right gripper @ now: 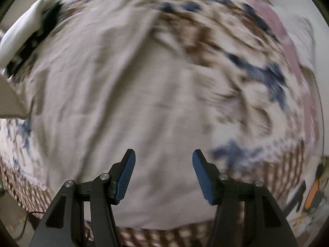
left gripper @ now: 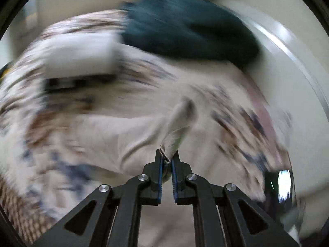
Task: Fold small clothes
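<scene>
Left gripper (left gripper: 167,158), jaws clamped on a hemmed corner of the beige garment (left gripper: 115,127); right gripper (right gripper: 163,158), jaws wide, above the cloth.

A home bedroom: a patterned bedspread (right gripper: 236,65) covers a bed, with clothes (left gripper: 185,26) piled on it.

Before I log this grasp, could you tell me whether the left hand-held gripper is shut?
Shut: the left hand-held gripper pinches a hemmed corner of the beige garment between nearly closed blue pads.
</scene>
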